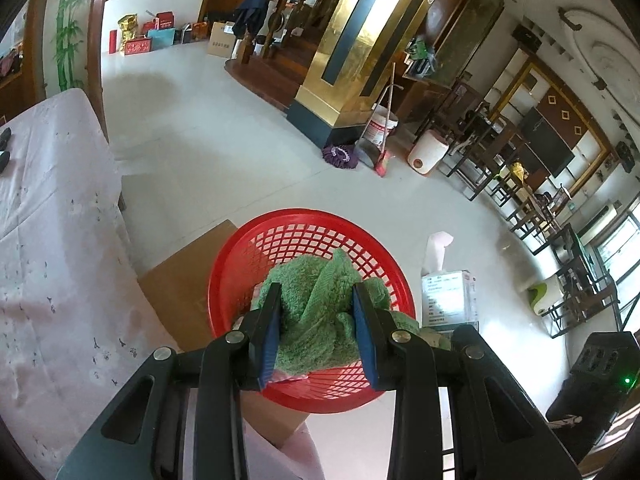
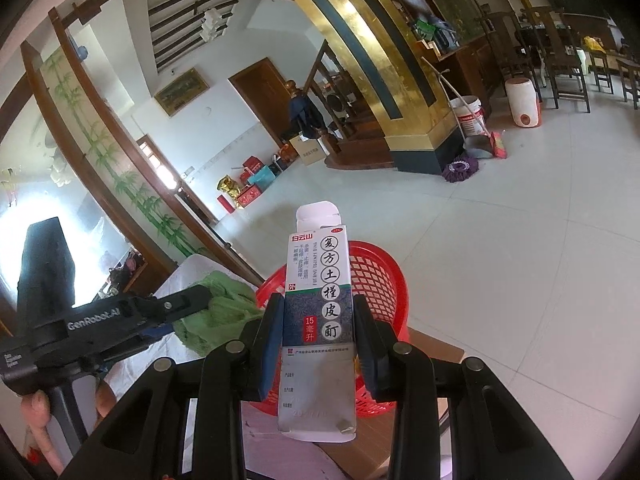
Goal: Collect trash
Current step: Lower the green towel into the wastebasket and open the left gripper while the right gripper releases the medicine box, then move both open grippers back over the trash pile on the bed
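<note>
Two grippers loaded, left gripper [image 1: 316, 320] pads clamped on bunched green towel [image 1: 312, 316] between fingers, hanging over red basket [image 1: 240, 256], right gripper [image 2: 316, 340] jaws pinching upright medicine box [image 2: 318, 312] by its sides, basket just behind, tiled floor [image 2: 520, 260] beyond.
</note>
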Tool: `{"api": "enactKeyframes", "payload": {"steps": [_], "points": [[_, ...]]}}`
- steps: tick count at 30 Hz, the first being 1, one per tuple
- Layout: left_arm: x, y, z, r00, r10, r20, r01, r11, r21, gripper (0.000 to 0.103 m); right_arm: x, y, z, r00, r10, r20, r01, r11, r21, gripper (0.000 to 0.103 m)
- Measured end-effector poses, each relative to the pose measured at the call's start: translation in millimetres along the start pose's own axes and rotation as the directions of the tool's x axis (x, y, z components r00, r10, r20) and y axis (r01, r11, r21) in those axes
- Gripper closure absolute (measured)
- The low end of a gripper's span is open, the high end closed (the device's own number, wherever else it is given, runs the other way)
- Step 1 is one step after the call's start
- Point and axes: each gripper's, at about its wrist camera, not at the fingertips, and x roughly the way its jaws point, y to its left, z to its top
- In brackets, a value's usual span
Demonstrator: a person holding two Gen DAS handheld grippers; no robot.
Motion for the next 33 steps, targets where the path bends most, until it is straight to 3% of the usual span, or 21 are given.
{"api": "enactKeyframes", "payload": {"steps": [14, 17, 19, 20, 22, 29, 33], "points": [[17, -2, 0, 0.999, 0.043, -0.027, -0.044, 0.999, -0.014, 0.069, 28, -3, -2, 0.998, -0.020, -0.052, 0.020, 1.000, -0.007, 0.066], [15, 0, -1, 0.999, 0.047, -0.017, -0.048, 0.999, -0.015, 0.065, 31, -1, -1, 0.998, -0.020, -0.057, 0.019, 1.000, -0.009, 0.064], [10, 2, -1, 0.999, 0.035, -0.011, -0.035, 0.999, -0.025, 0.054, 36, -2, 1, 0.998, -0.011, -0.067, 0.010, 1.000, -0.010, 0.062], [8, 2, -1, 1.000, 0.029, -0.010, -0.029, 0.999, -0.029, 0.049, 38, -3, 1, 0.997, -0.005, -0.072, 0.005, 1.000, -0.006, 0.055], [0, 4, -1, 1.000, 0.024, 0.006, -0.024, 0.999, -0.031, 0.044, 39, -4, 2, 0.997, 0.005, -0.073, -0.005, 1.000, 0.006, 0.043], [-64, 10, -14, 0.994, 0.036, 0.100, -0.036, 0.999, -0.004, 0.043, 5, 11, 3, 0.998, 0.056, -0.026, -0.055, 0.998, 0.019, 0.041], [-127, 28, -38, 0.974, 0.102, 0.205, -0.097, 0.995, -0.031, 0.034, -32, 40, -11, 0.991, 0.129, 0.025, -0.129, 0.992, -0.014, 0.034]]}}
